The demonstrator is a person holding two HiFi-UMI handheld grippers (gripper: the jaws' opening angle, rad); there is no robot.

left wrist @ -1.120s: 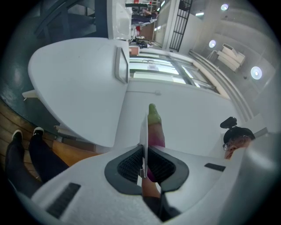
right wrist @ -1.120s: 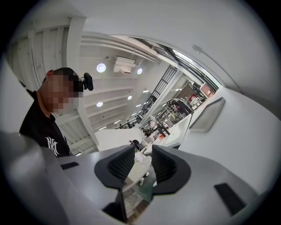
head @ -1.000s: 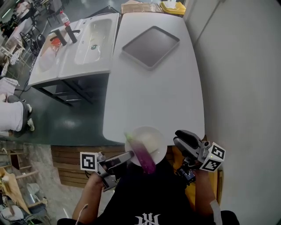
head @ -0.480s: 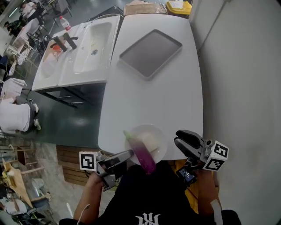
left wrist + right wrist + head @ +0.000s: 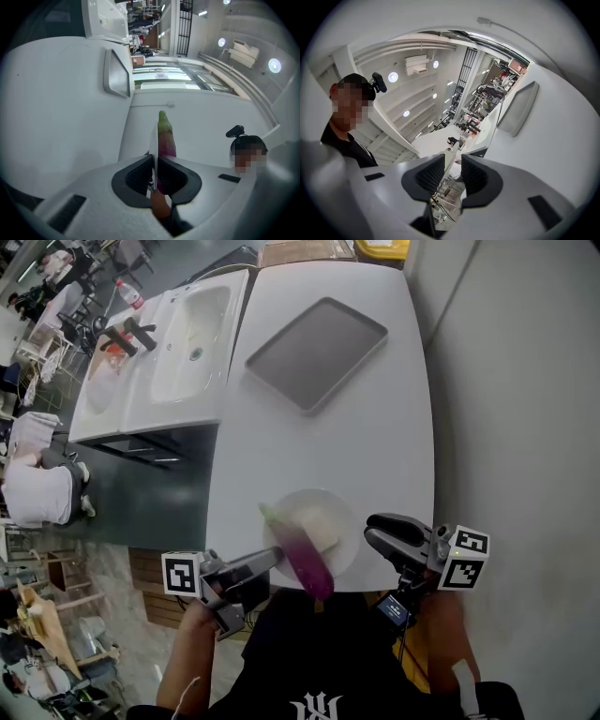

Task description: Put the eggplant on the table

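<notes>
**Eggplant on a plate at the near table edge**

The eggplant (image 5: pixel 305 557) lies aslant on a white plate (image 5: pixel 330 510), green tip toward the table's (image 5: pixel 375 446) middle, purple end jutting past the plate's near rim. The plate sits over the table's near edge; whether it rests there or is held just above cannot be told.

The left gripper (image 5: pixel 267 564) is clenched on the plate's left rim. The right gripper (image 5: pixel 373 527) is at the right rim with its jaws apart. A thin pale edge, seemingly that rim, stands between them against one pad and clear of the other.

The table between plate and far end is bare. A grey tray (image 5: pixel 317 352) lies well apart at that far end. A white sink (image 5: pixel 202 324) adjoins the table on the left, with a bottle (image 5: pixel 129 296) beyond it.

The left gripper view alone shows the grip closely. There the rim (image 5: pixel 153 140) appears edge-on between nearly closed pads, the eggplant (image 5: pixel 166 138) just behind it and the tray (image 5: pixel 117 72) far off. The right gripper view shows the gap between its pads, the tray (image 5: pixel 518 108) at right and the person (image 5: pixel 347 140) at left. Only the head view shows both grippers flanking the plate.
</notes>
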